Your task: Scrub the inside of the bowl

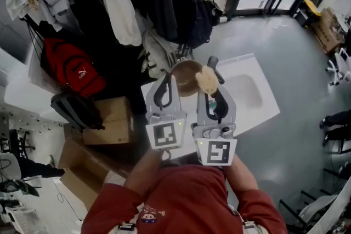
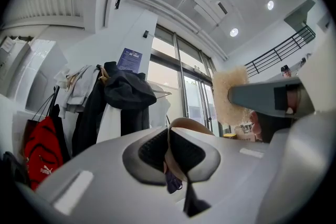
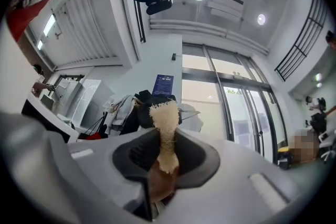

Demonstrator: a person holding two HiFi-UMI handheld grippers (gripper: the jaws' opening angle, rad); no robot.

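Red backpack (image 1: 72, 72): hangs well to the left of the left jaws, soft fabric, under dark coats.
Left gripper (image 1: 166, 83): grey jaws nearly together, ribbed black pads clamped on the bowl's rim.
Bowl (image 1: 185, 75): round and brown, thin-walled, its mouth turned up toward the head camera. In the left gripper view the tan rim (image 2: 185, 123) rises edge-on from between the pads and arcs to the right.
Sponge (image 1: 207, 80): pale, coarse and fibrous, at the bowl's right edge, long axis running along the right jaws and past their tips.
Right gripper (image 1: 214, 73): jaws narrow, squeezing the sponge's (image 3: 165, 120) lower part, a brown piece beneath it.
Sink (image 1: 259, 113): white and smooth, below and to the right of both jaws.
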